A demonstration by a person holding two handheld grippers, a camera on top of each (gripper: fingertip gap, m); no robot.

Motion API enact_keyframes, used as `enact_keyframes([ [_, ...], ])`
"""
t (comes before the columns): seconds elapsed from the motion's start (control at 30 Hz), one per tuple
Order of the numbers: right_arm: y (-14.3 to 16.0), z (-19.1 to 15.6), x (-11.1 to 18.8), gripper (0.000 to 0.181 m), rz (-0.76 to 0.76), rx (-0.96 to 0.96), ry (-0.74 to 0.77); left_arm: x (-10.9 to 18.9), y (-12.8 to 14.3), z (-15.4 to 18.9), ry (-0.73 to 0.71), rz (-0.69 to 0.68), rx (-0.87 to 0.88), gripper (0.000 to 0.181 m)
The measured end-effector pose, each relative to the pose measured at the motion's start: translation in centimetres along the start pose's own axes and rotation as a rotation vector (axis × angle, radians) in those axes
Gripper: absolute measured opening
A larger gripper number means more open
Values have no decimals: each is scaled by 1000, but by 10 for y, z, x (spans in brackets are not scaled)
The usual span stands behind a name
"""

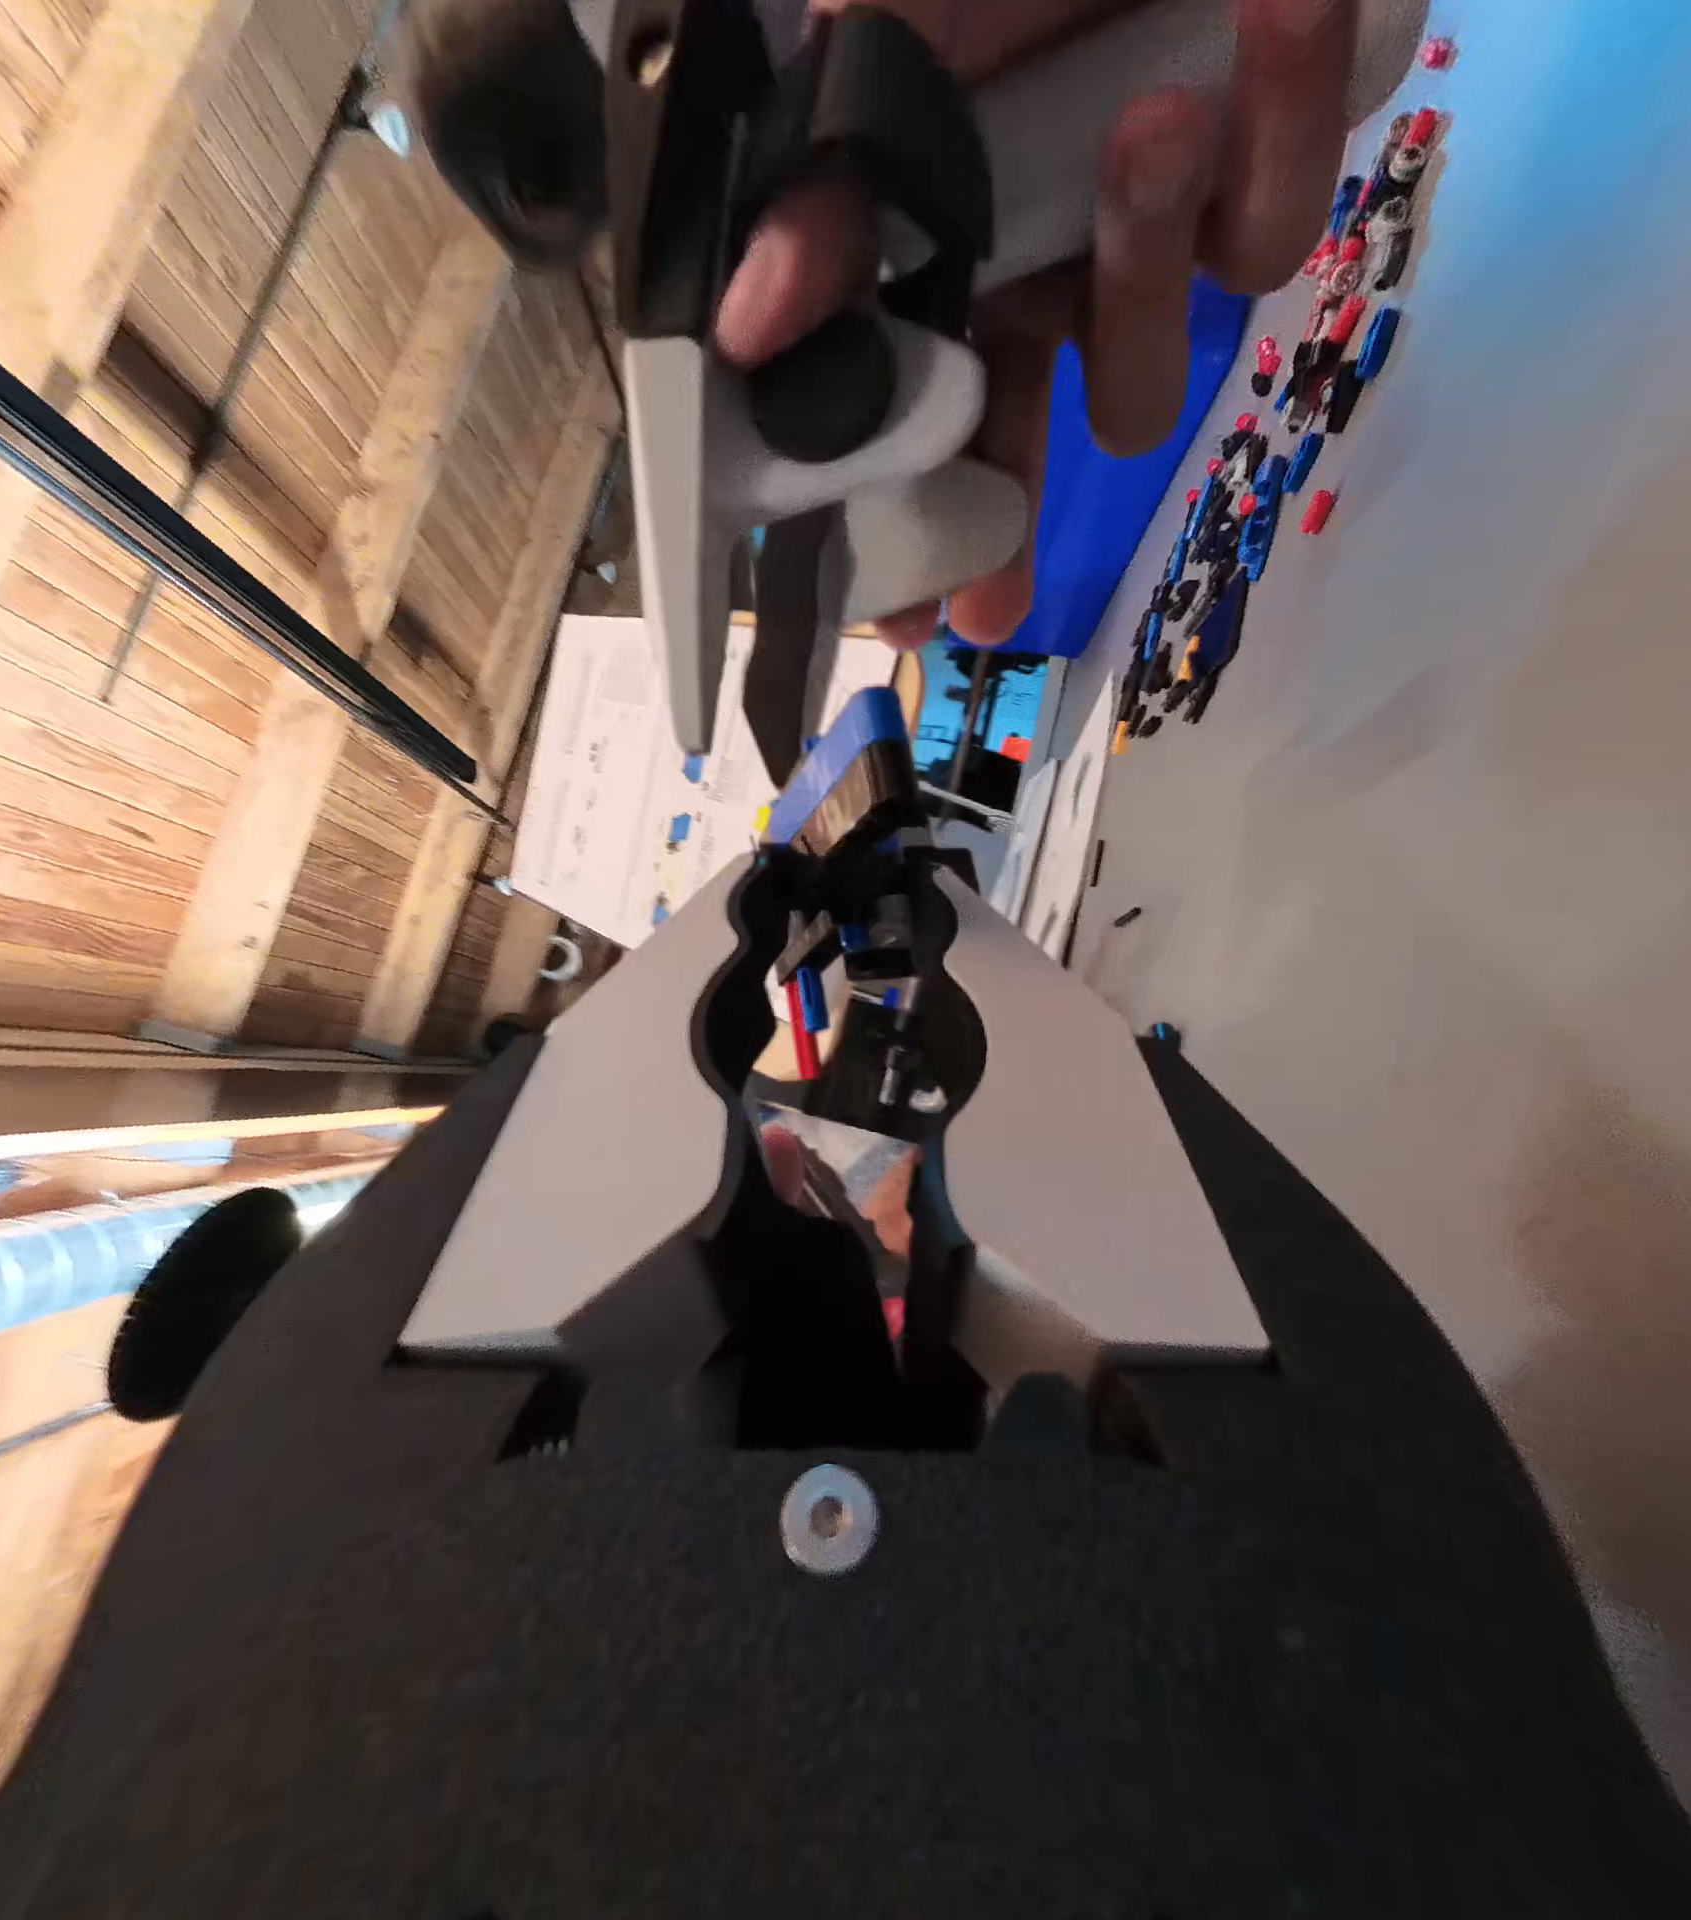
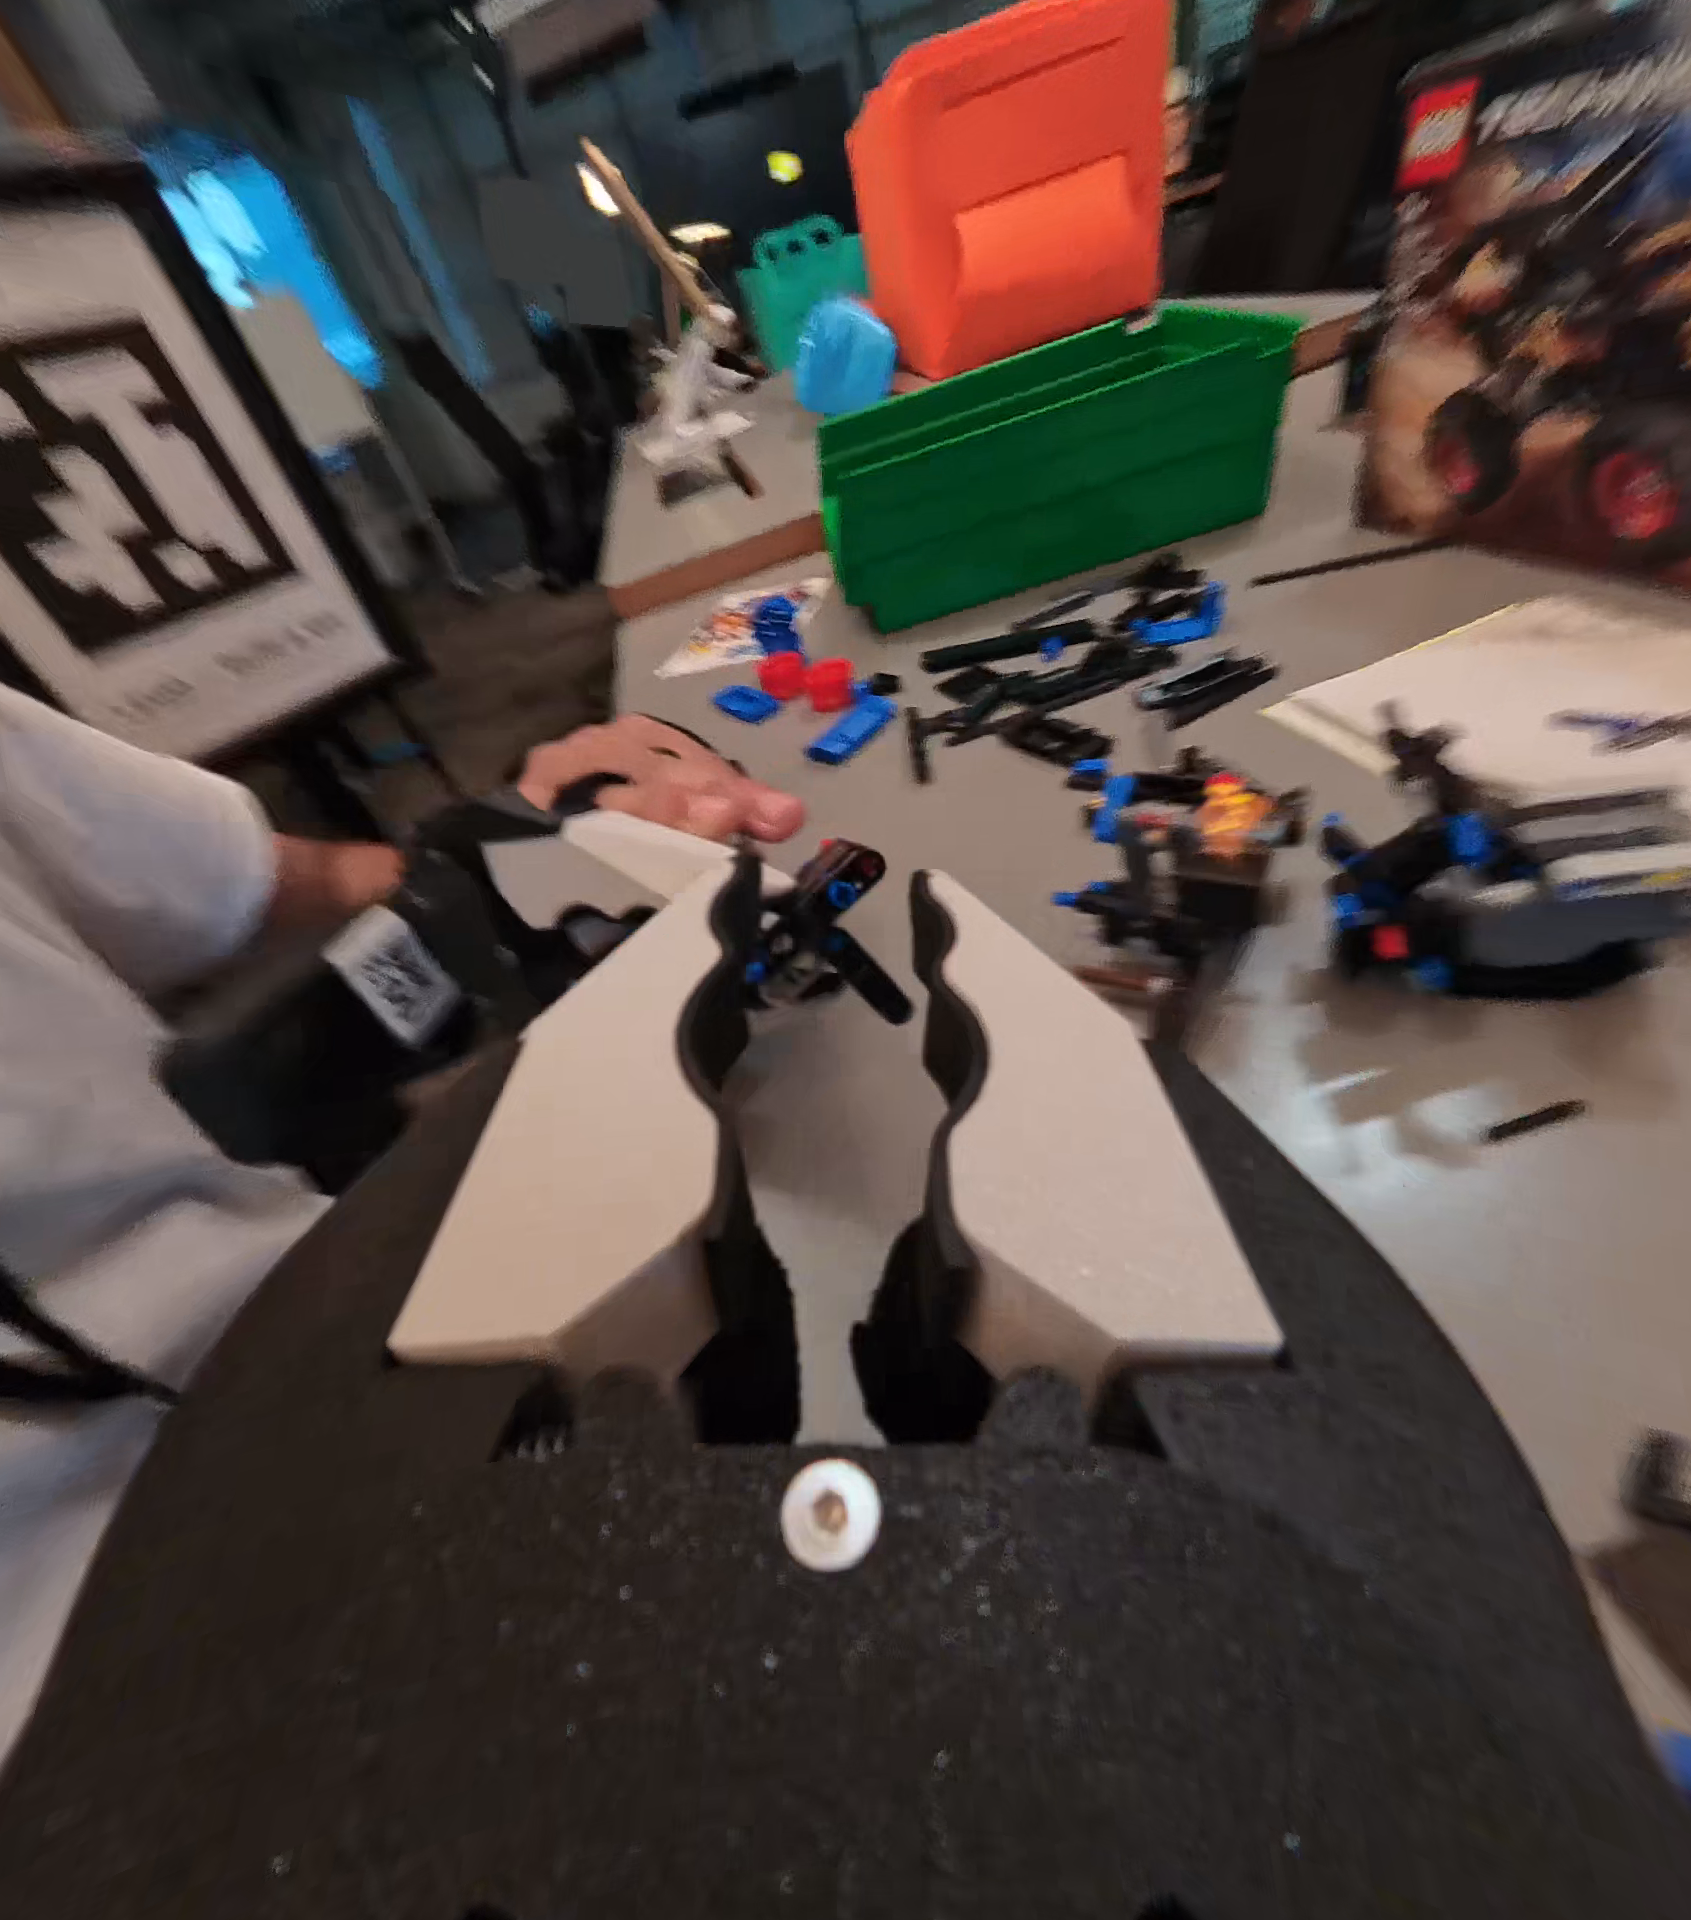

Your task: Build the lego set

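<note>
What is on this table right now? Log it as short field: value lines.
left gripper: shut on a small black and blue lego assembly, held off the table
right gripper: open, fingers apart just before that assembly
loose pieces: black, blue and red, spread on the grey table
part-built models: right side
green bin: far side, orange lid raised

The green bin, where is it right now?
In the right wrist view the green bin sits at the far side of the table, upper middle, in front of the orange lid, left of the lego box, behind the loose black and blue pieces.
</note>
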State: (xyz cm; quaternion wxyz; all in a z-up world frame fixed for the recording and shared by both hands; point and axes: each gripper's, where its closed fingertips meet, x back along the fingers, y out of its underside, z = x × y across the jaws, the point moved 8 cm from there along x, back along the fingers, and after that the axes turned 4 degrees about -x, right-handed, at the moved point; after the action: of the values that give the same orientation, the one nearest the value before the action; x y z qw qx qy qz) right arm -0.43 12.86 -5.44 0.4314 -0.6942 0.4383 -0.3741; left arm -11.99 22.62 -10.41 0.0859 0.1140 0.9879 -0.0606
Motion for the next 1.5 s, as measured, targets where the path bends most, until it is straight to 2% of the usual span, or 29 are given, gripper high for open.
enact_keyframes([
  [0.1, 9, 2, -11, 32, -34, -132, -85, 0, -2, 2, -51, -9, -95, 21],
  [0.2, 13, 1, -18, 19, -19, -141, -95, 0, -2, 4, -64, -23, -134, 22],
  [0.3, 13, 3, -16, 14, -10, -152, -106, 1, -3, 2, -35, -4, -55, 24],
  [0.33, 12, 6, -14, 13, 6, -149, -85, 0, 0, 2, -17, -9, -15, 32],
  [0.43, 11, 15, -4, 7, 36, -133, -42, 0, 12, -5, 107, -8, 235, 52],
  [0.57, 16, 16, -4, 7, -20, 6, 54, 0, 37, -28, 308, 64, 786, 49],
  [0.6, 17, 13, -7, 7, -49, 64, 80, -2, 42, -35, 336, 84, 892, 49],
  [0.63, 17, 8, -10, 7, -71, 111, 80, -3, 43, -39, 352, 95, 922, 48],
  [0.77, 11, -10, -19, 7, -89, 179, 67, -4, 32, -31, 453, 105, 802, 41],
  [0.97, 11, -22, -25, 7, -130, 244, 78, -3, 23, -27, 429, 95, 703, 23],
  [1.1, 10, -24, -27, 6, -155, 280, 120, -6, 20, -23, 360, 23, 569, 21],
  [1.27, 6, -28, -25, 9, -101, 287, 118, -5, 22, -23, 341, 23, 562, 21],
  [1.5, 9, -30, -27, 6, -170, 372, 163, -6, 19, -18, 338, -19, 502, 21],
])
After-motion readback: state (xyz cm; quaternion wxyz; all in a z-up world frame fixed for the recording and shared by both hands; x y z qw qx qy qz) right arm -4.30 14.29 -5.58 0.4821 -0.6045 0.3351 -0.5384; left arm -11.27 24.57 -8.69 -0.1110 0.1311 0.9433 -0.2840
